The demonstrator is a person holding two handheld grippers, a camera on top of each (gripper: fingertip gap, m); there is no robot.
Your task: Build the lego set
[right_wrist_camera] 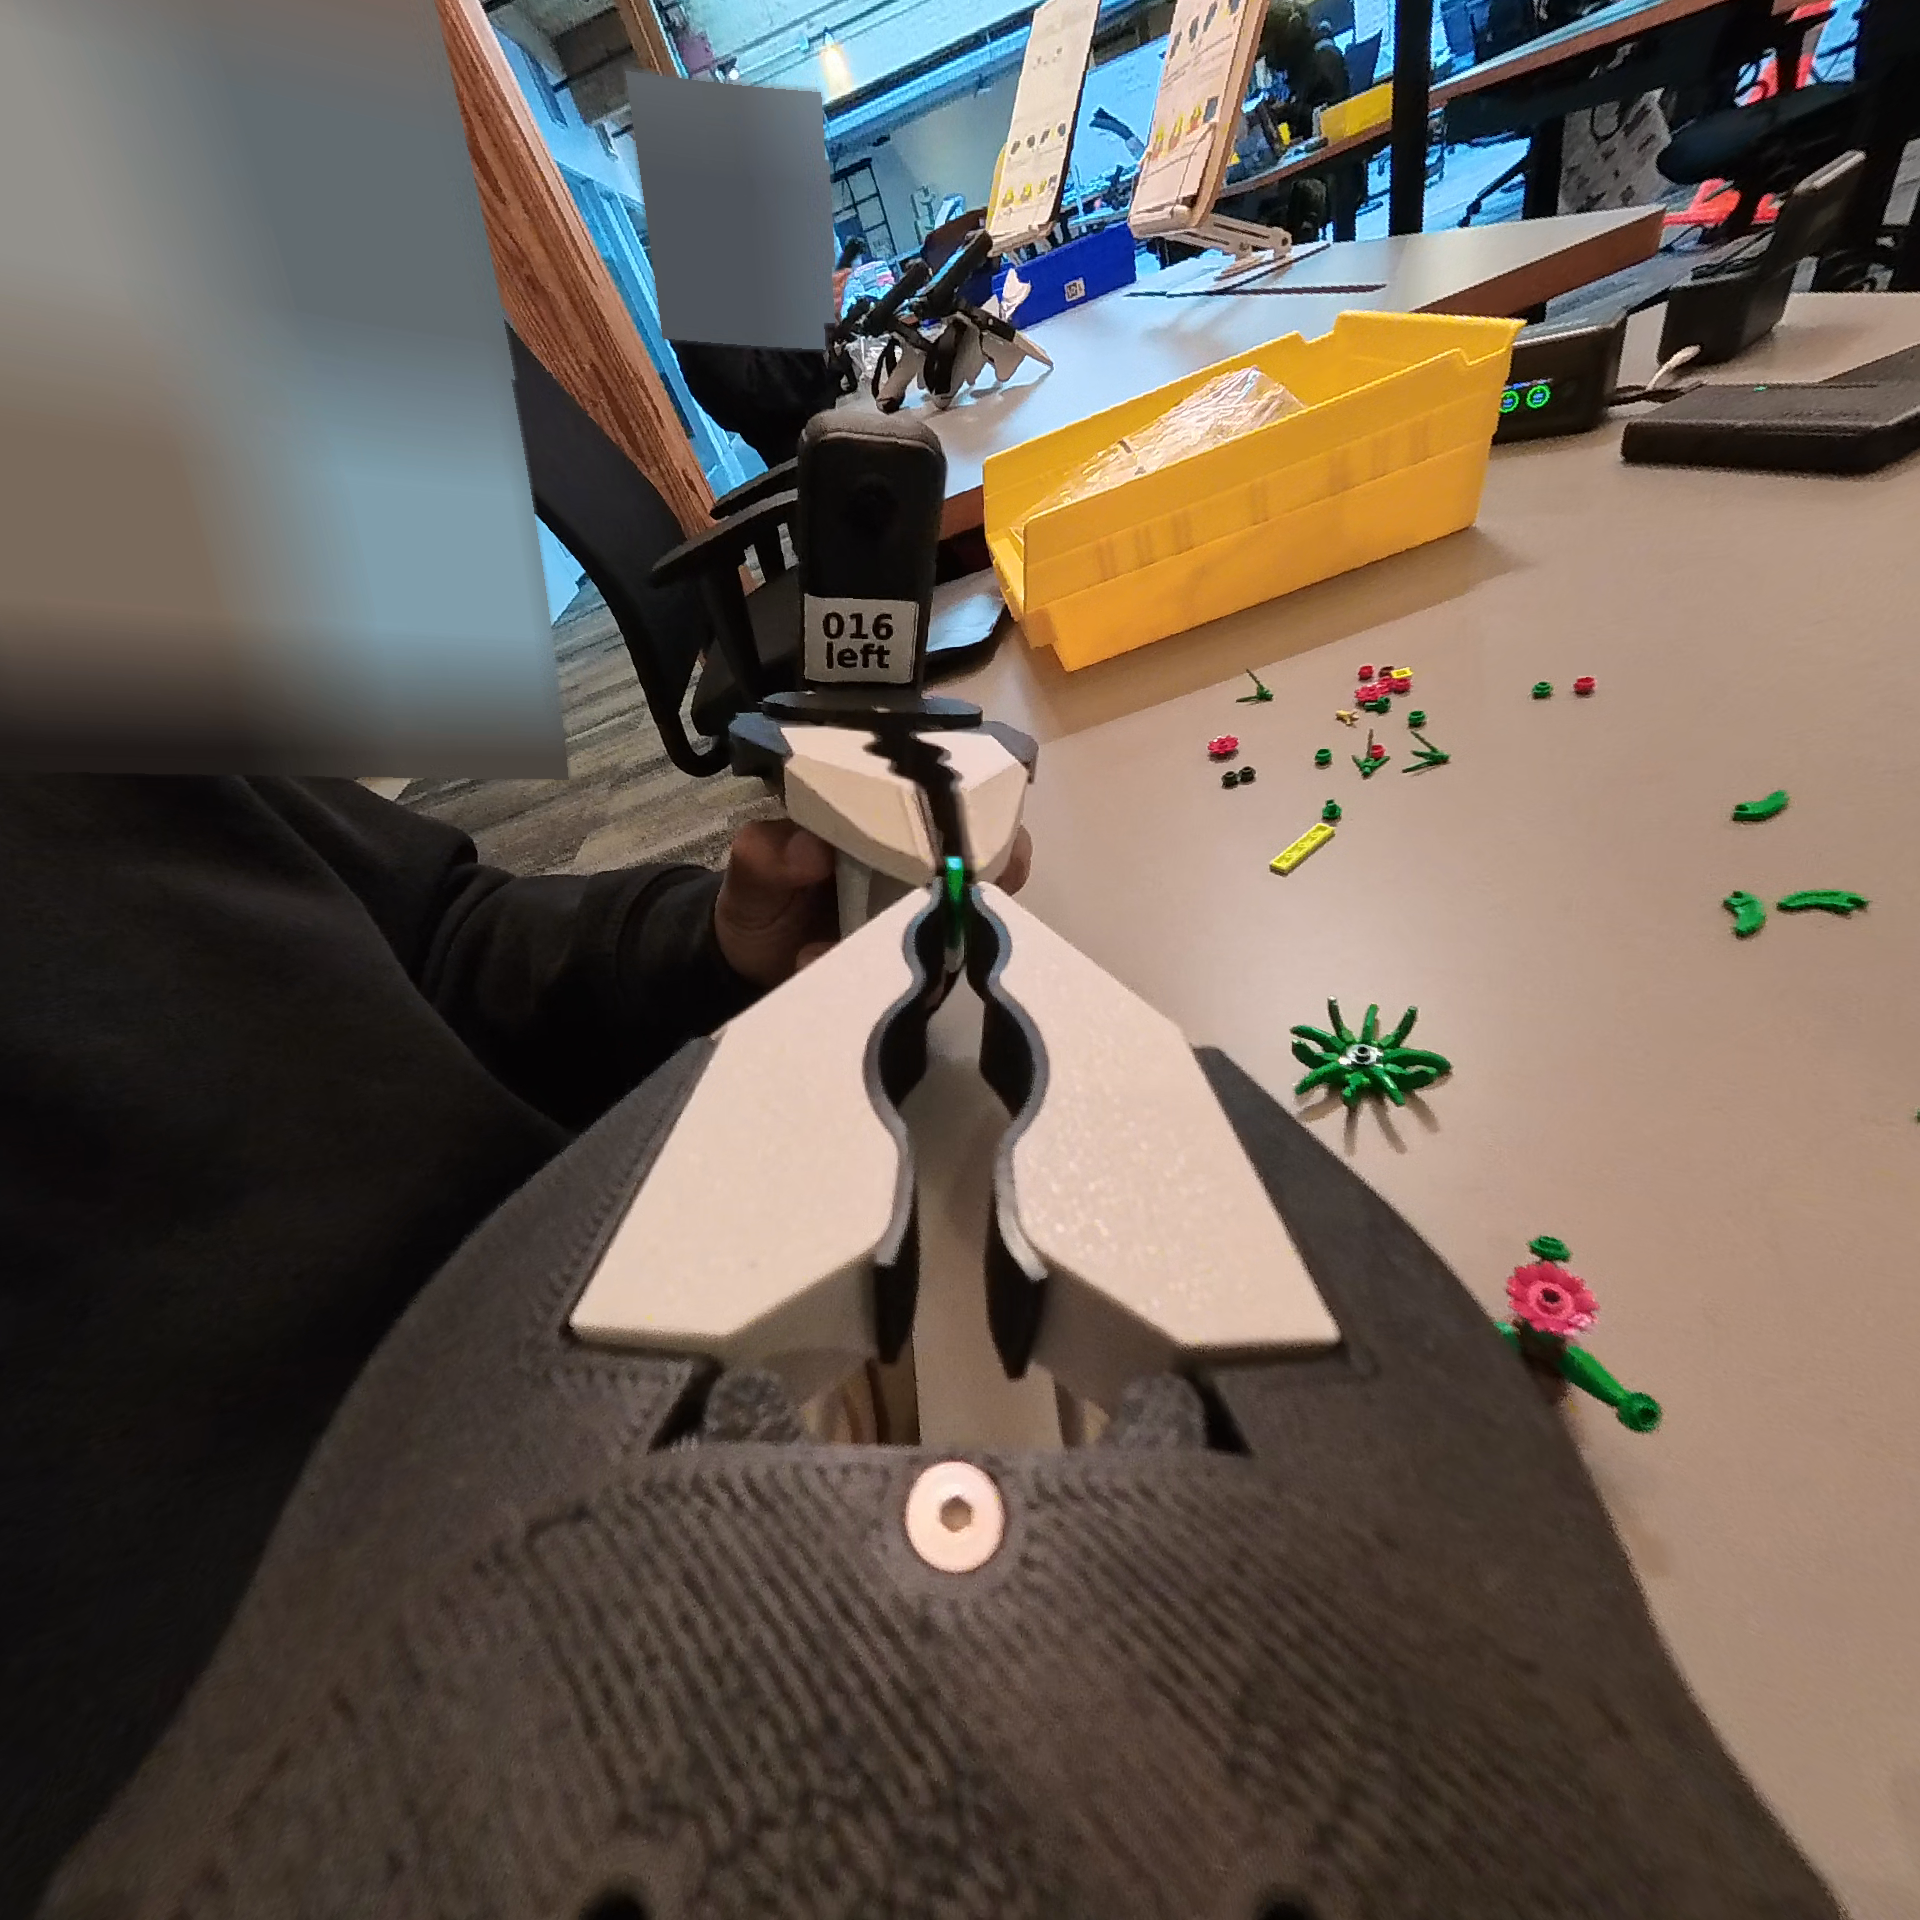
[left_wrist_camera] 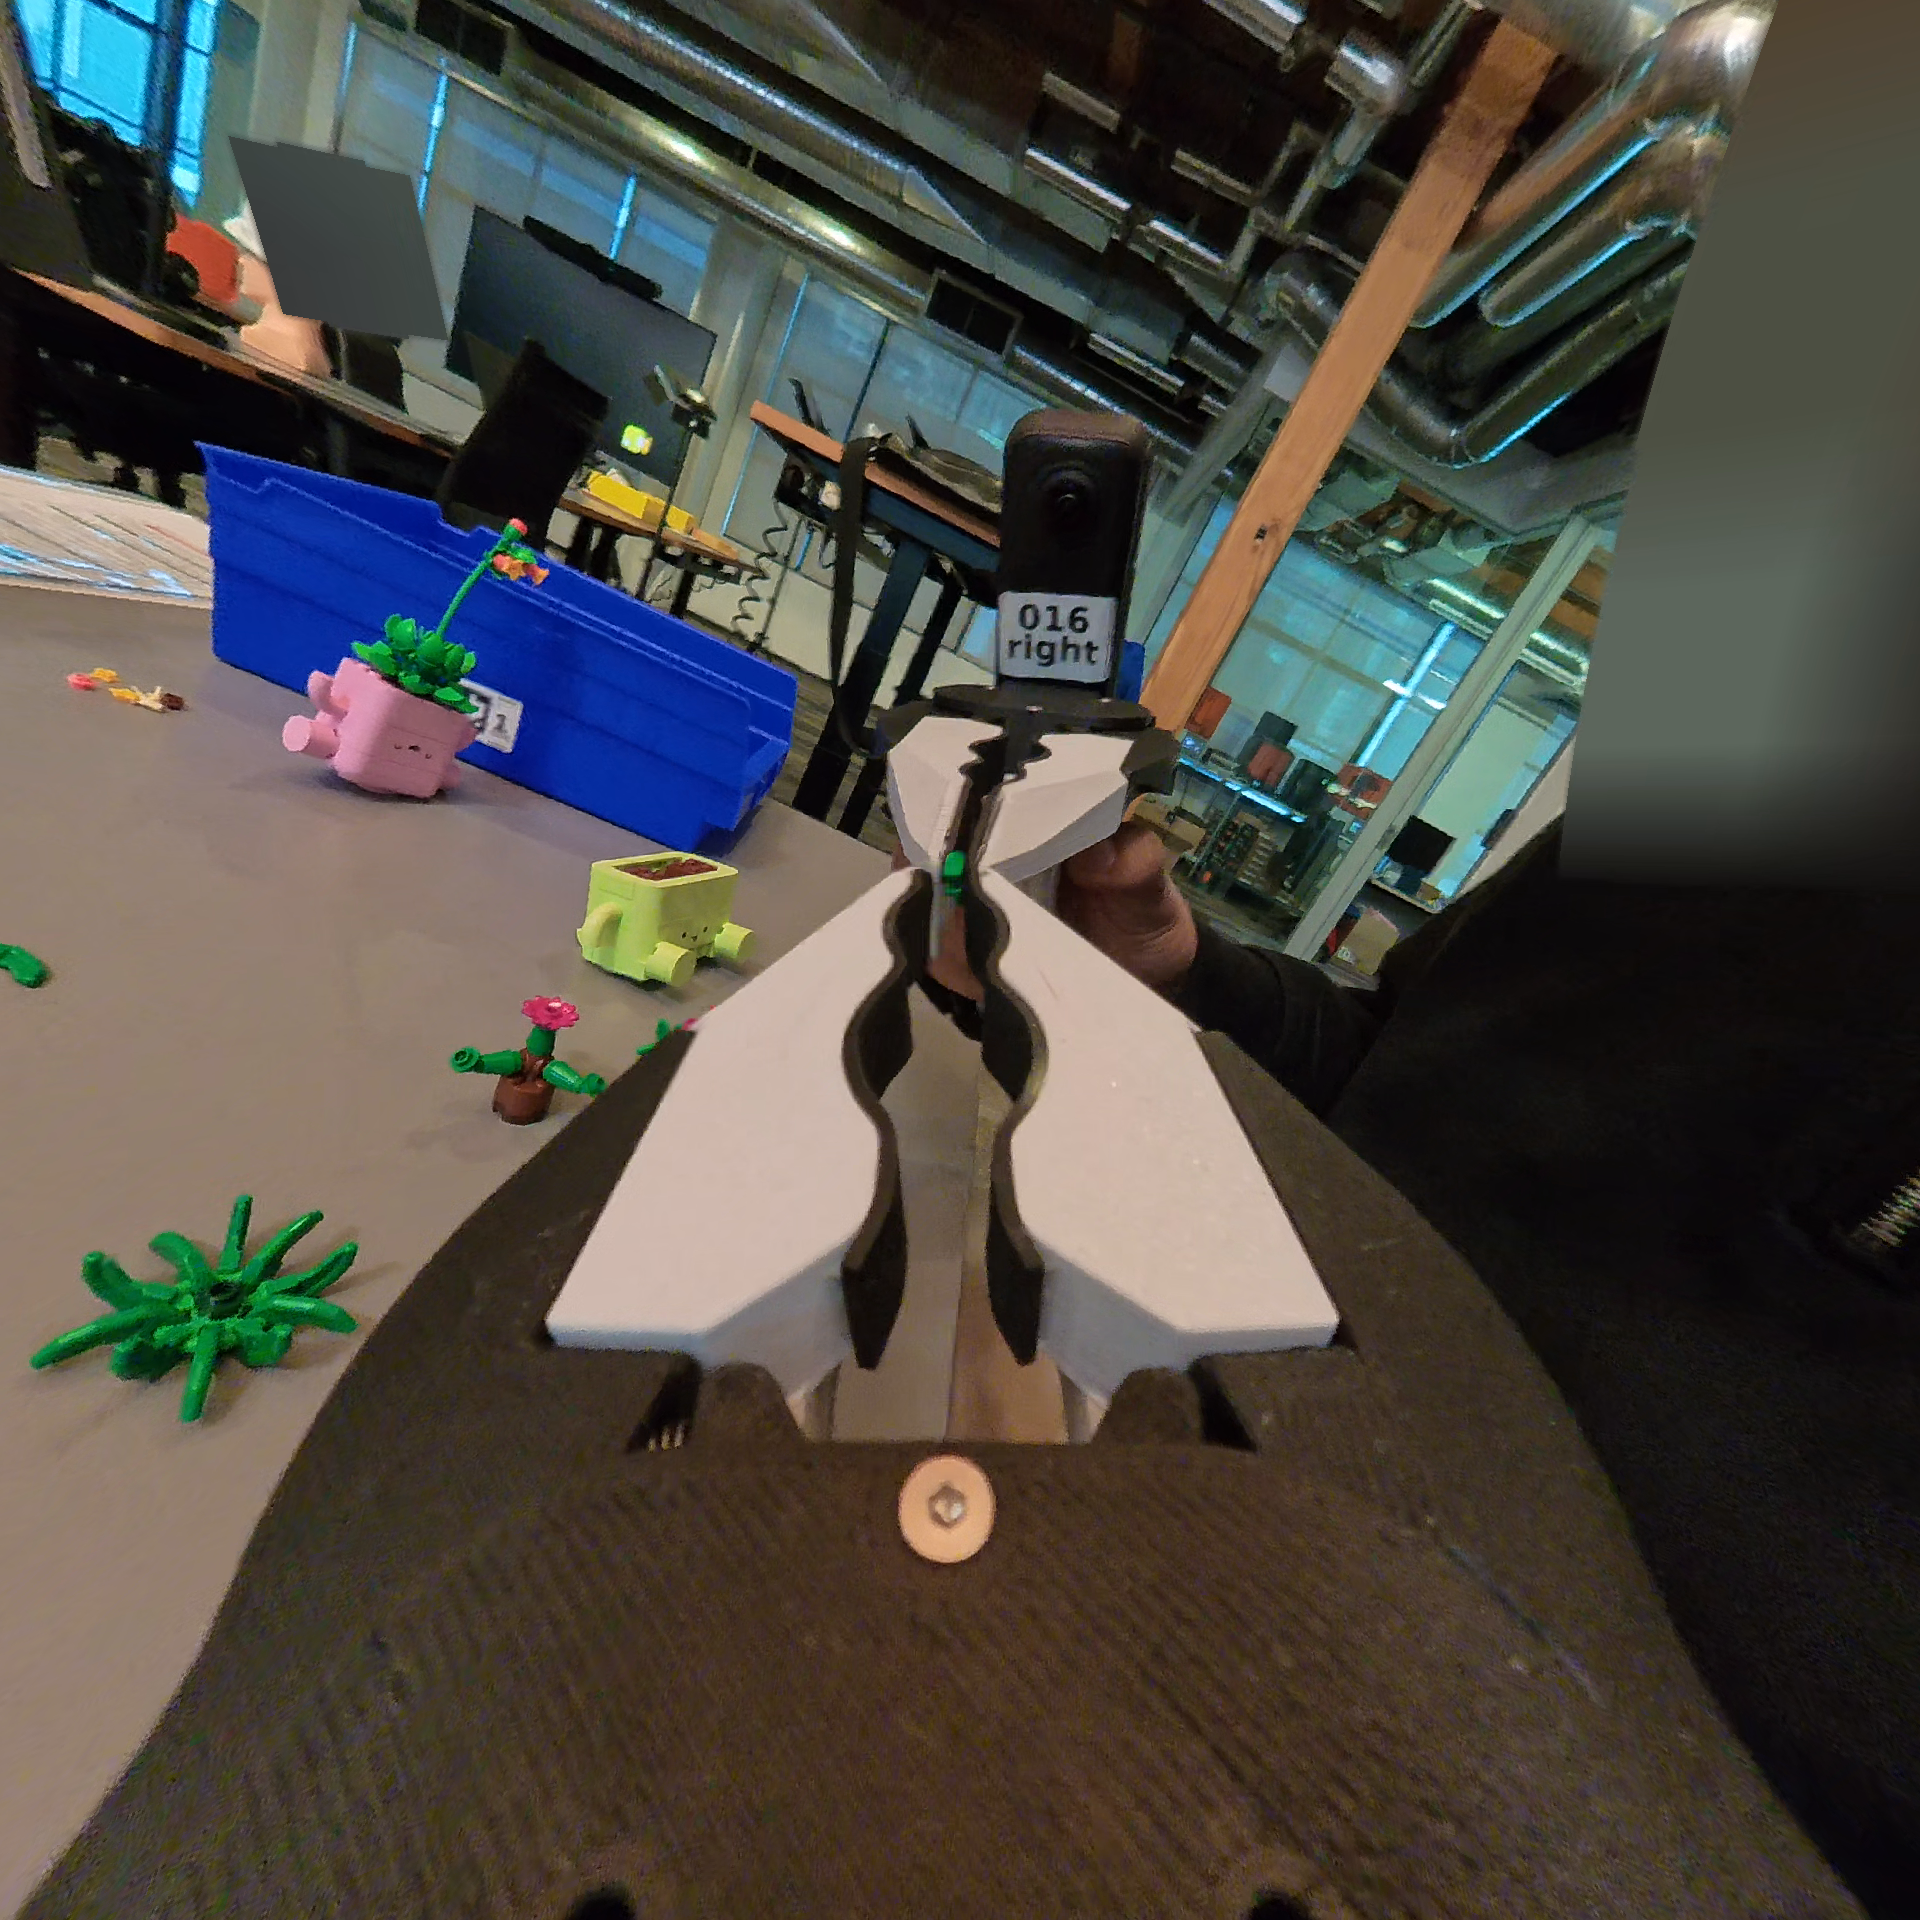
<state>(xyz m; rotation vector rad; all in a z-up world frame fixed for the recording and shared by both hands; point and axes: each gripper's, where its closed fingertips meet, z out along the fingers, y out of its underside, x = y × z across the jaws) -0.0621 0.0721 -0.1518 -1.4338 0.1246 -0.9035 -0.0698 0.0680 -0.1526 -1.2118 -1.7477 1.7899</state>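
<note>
Left gripper [left_wrist_camera: 940, 883] and right gripper [right_wrist_camera: 951, 894] meet tip to tip above the table edge, each clamped on the same small green stem piece [left_wrist_camera: 950, 871], or on 2 pieces being joined; can't tell which. Both sets of jaws are pinched nearly together at the tips, w/ only the thin green part between.

To do this step well, I'd judge: keep both tools on 1 axis, press straight along the stem, no twisting, since so thin a part would likely slip or pop out sideways. Grip looks very shallow, right at the tips, so light steady force is prob. safer than a hard shove. Only 1 side should let go once the joint is seated.

Outward on the grey table [left_wrist_camera: 156, 831]: a green spiky leaf piece [left_wrist_camera: 203, 1304], a small pink flower on a brown base [left_wrist_camera: 532, 1060], a lime-green pot figure [left_wrist_camera: 665, 914], a pink pot figure [left_wrist_camera: 379, 722] w/ greenery and a tall stalk, then a blue bin [left_wrist_camera: 623, 675]. Right wrist view adds scattered small green and red bits [right_wrist_camera: 1371, 717] and a yellow bin [right_wrist_camera: 1247, 499].

Hard to make out: the stem piece is mostly buried btw the fingers, so its length, studs and any joint are hidden. A hand [right_wrist_camera: 769, 894] holds the left tool; the lower handle is out of sight. The pink flower in the right wrist view is partly cut off by the gripper body.
</note>
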